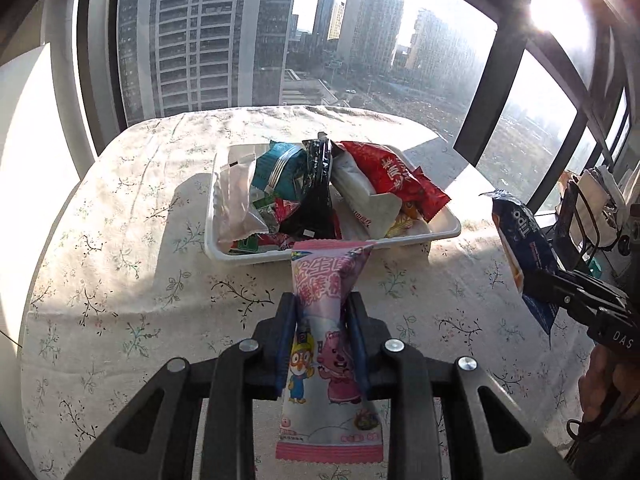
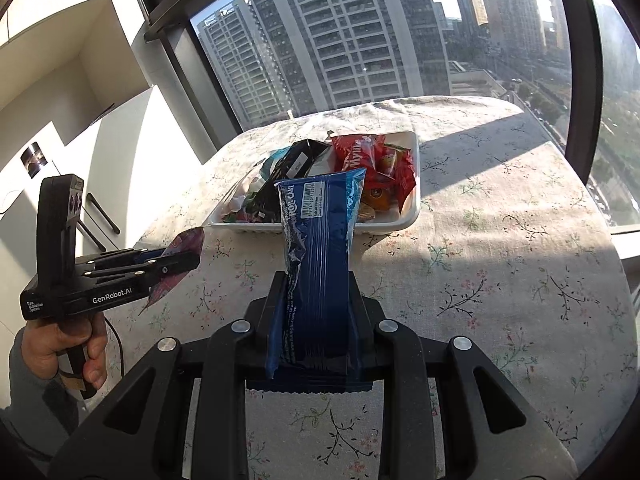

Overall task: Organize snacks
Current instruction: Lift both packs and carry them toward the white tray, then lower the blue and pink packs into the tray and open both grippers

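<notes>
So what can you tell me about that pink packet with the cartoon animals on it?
The pink snack packet is a glossy plastic sachet with crimped, zigzag ends, printed with cartoon characters and large pale lettering. It stands upright, clamped mid-length between the blue pads of the left hand-held gripper, clear of the floral tablecloth, just in front of the white tray of snacks.

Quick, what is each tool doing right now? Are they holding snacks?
Left tool: closed on the pink snack packet.
Right tool: closed on the blue cake packet.
</notes>
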Demonstrator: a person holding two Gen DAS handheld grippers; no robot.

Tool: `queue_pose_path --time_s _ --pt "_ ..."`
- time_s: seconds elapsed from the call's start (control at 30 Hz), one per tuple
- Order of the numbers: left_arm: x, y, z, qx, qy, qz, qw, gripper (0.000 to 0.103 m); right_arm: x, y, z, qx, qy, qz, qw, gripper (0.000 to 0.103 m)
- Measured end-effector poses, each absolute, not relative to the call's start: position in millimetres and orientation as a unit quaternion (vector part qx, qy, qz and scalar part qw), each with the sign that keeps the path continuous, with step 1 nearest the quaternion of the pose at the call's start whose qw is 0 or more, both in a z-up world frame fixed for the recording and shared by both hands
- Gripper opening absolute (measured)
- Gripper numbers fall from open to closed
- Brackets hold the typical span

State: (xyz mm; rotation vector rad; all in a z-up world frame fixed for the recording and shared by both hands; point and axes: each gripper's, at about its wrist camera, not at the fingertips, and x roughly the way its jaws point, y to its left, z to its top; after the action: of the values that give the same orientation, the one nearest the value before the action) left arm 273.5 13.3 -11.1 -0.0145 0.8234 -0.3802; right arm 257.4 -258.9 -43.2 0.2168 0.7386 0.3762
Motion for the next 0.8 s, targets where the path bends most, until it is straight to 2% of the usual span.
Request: queue_pose_path --time_s 0.17,0.33,0.57,0.8 --pt "309.1 16.8 19.2 -0.015 0.368 -0.183 0.911 0.027 279.7 -250.7 -22.0 0.102 0.346 0.19 0.913 0.024" --pt "361.9 20.7 24.7 -0.04 0.359 -0.179 0.915 0.027 327.9 -238.1 -4.6 0.11 0.341 0.195 0.913 0.024" --pt "425.2 15.9 -12.2 -0.067 0.375 -0.164 0.91 0.027 411.5 -210.2 -17.3 0.092 0.369 0.182 0.907 0.024" --pt "446.9 2.5 -52.3 -0.056 0.397 -0.174 0.9 0.029 457.1 -188.6 -46.7 0.069 0.392 0.165 0.902 0.024"
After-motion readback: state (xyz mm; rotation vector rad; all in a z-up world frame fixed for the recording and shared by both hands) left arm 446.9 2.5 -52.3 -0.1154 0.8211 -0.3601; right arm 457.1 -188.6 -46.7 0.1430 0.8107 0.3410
